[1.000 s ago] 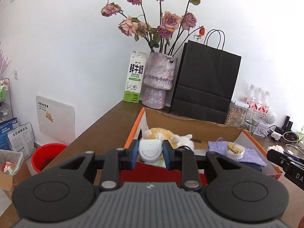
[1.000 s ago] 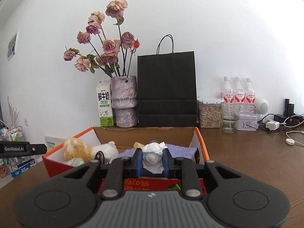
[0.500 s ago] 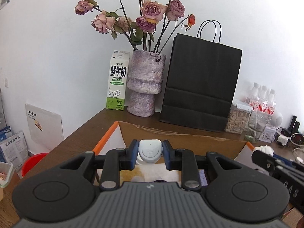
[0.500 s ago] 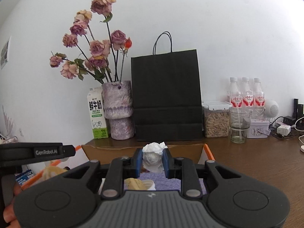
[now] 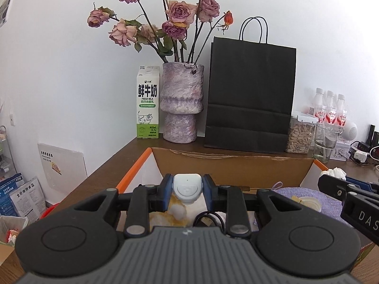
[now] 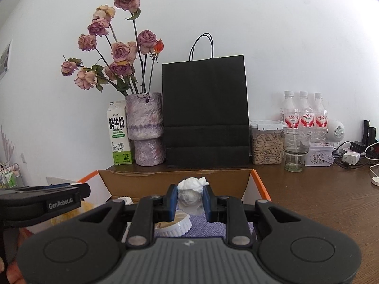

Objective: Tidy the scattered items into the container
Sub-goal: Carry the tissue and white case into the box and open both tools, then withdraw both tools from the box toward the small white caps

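Observation:
My left gripper (image 5: 187, 190) is shut on a small white plastic case (image 5: 187, 188) and holds it over the left part of the open cardboard box (image 5: 232, 168) with orange edges. My right gripper (image 6: 190, 200) is shut on a crumpled white tissue (image 6: 191, 194) over the box's right part (image 6: 175, 179). Below it lie a purple cloth (image 6: 208, 227) and a white fluted dish (image 6: 174, 224). A yellow and white plush toy (image 5: 170, 213) lies under the left gripper. The right gripper also shows at the right edge of the left wrist view (image 5: 350, 189).
Behind the box stand a milk carton (image 5: 147, 101), a purple vase of dried roses (image 5: 181, 104) and a black paper bag (image 5: 250, 94). A seed jar (image 6: 267, 142), a glass (image 6: 296, 150), three bottles (image 6: 304, 113) and cables are on the table's right side.
Both grippers have moved forward and over the box, each still holding its item. The box's inside now sits lower and closer in both views.

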The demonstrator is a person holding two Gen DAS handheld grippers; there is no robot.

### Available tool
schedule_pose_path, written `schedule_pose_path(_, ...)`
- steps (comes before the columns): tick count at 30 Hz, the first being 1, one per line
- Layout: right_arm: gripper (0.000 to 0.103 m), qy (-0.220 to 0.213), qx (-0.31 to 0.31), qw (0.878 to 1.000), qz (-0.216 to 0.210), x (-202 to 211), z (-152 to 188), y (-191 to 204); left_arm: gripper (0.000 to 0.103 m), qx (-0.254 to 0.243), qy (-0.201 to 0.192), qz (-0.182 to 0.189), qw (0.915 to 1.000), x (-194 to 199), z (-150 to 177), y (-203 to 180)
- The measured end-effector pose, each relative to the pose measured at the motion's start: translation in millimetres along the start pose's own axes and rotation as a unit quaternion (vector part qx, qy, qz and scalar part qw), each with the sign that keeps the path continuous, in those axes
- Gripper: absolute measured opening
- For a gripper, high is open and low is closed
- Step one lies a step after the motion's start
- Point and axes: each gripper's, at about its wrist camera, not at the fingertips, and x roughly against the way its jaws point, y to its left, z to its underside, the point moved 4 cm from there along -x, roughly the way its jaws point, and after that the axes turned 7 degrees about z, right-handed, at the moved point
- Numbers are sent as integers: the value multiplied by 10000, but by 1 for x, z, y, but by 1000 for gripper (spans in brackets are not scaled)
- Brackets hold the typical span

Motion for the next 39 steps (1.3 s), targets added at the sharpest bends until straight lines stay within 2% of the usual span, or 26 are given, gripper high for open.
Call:
schedule_pose_path(7, 22, 29, 23, 10000, -15, -1, 1, 0, 28, -15, 3, 1, 10000, 1, 1, -1)
schedule_pose_path(9, 27, 42, 9, 10000, -18, 0, 1, 0, 28, 18, -42, -58, 10000, 2, 1, 0)
schedule_pose_path(10, 28, 29, -23, 10000, -2, 2, 1, -1, 36, 36, -93, -96, 9999, 3, 1, 1)
schedule_pose_path(11, 36, 22, -53, 10000, 21, 3, 0, -2, 56, 34, -119, -140, 9998, 5, 1, 1)
schedule_pose_path(12, 54, -4, -78, 10000, 43, 4, -1, -2, 67, 26, -176, -216, 9996, 7, 0, 1)
schedule_pose_path(13, 66, -60, -109, 9999, 59, 6, -1, -4, 87, 18, -250, -281, 9993, 9, -1, 1)
schedule_pose_path(14, 88, -123, -127, 9998, 41, 8, -2, -4, 98, 3, -355, -334, 9988, 12, -2, 1)
schedule_pose_path(15, 99, -185, -128, 9997, 2, 11, -3, -4, 102, -4, -463, -368, 9982, 15, -3, 1)
schedule_pose_path(18, 103, -300, -79, 9995, 24, 17, -4, -2, 103, 11, -587, -440, 9973, 20, -5, 2)
schedule_pose_path(39, 103, -315, 47, 9994, 112, 23, 1, 2, 103, 76, -504, -480, 9975, 21, -2, 6)
